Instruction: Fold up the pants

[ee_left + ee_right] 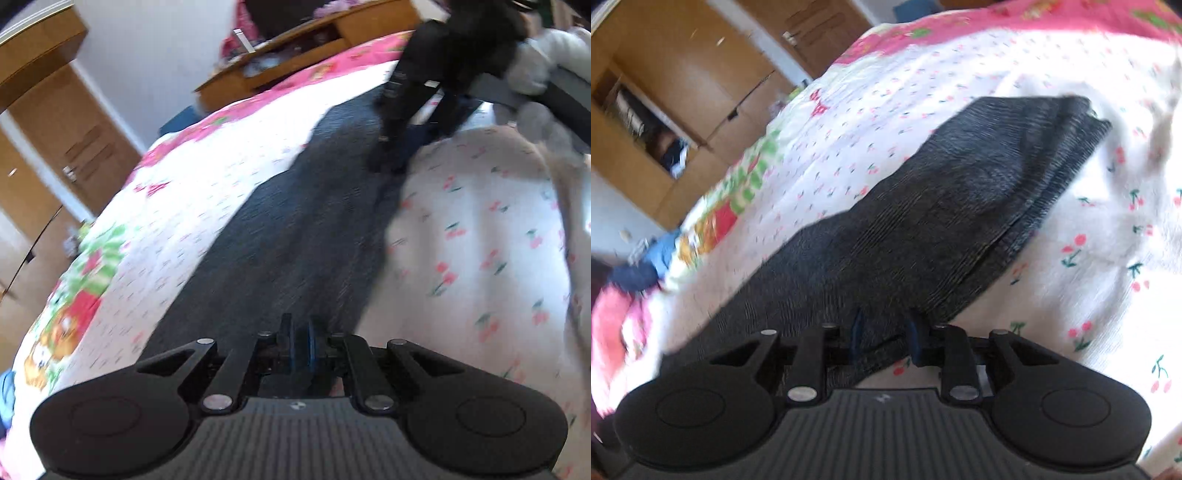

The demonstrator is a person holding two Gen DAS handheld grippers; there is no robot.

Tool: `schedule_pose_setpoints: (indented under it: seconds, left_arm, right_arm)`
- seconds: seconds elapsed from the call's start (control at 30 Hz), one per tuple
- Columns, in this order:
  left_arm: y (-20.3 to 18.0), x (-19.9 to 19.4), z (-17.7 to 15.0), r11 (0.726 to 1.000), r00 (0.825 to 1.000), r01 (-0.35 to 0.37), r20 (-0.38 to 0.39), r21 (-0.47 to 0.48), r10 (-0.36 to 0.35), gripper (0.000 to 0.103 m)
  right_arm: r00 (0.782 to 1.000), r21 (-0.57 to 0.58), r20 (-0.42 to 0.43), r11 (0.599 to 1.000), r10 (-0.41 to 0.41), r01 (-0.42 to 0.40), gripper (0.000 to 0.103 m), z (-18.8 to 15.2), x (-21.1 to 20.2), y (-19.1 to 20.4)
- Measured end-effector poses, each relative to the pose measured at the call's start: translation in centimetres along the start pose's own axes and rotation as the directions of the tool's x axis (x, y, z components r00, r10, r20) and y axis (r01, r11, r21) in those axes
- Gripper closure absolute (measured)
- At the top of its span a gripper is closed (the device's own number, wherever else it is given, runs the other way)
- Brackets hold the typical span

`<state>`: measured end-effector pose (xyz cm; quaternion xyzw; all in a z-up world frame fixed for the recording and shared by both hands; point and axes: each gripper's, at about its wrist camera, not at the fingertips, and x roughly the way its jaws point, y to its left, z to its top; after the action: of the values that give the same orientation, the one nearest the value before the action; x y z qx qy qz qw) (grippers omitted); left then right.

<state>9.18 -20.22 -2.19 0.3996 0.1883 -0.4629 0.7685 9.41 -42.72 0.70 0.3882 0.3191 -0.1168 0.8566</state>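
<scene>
Dark grey ribbed pants [295, 221] lie lengthwise on a bed with a white cherry-print sheet [480, 240]. My left gripper [300, 334] is shut on the near end of the pants, its blue pads nearly together. In the left wrist view my right gripper [391, 155] touches the far end of the pants. In the right wrist view the pants [942, 206] are doubled over, with stacked edges on their right side. My right gripper [884, 332] is shut on their near edge, fabric bunched between the pads.
A wooden table [295, 48] with clutter stands beyond the bed. Wooden wardrobe doors [74, 129] are at the left, and also show in the right wrist view [683, 92]. A blue garment [646, 266] lies by the bed's left edge.
</scene>
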Motion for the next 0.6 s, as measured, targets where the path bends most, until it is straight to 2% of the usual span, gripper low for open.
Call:
schedule_pose_setpoints:
  seconds: [0.1, 0.23, 0.37, 0.5, 0.6]
  left_arm:
    - [-0.6, 0.0, 0.9, 0.999, 1.000, 0.009, -0.002, 0.045, -0.009, 0.078]
    - [-0.2, -0.1, 2.2, 0.999, 0.999, 0.037, 0.023, 0.011, -0.037, 0.078]
    - [-0.6, 0.7, 2.4, 0.998, 0.998, 0.066, 0.015, 0.023, -0.067, 0.076]
    - [-1.0, 1.0, 2.6, 0.997, 0.997, 0.072, 0.013, 0.017, -0.072, 0.076]
    - [-0.6, 0.6, 2.4, 0.998, 0.997, 0.070, 0.015, 0.002, -0.070, 0.075]
  right_arm:
    - [0.999, 0.086, 0.031, 0.996, 0.032, -0.034, 0.076, 1.1, -0.7, -1.8]
    - [0.999, 0.138, 0.035, 0.989, 0.042, -0.046, 0.076, 1.7, -1.0, -2.9]
    - [0.997, 0.149, 0.001, 0.986, 0.082, -0.081, 0.074, 1.3, -1.3, -3.0]
    - [0.988, 0.182, -0.060, 0.975, 0.140, -0.127, 0.075, 1.0, 0.4, -2.0]
    - [0.991, 0.176, -0.086, 0.981, 0.100, -0.083, 0.077, 0.7, 1.2, -1.9]
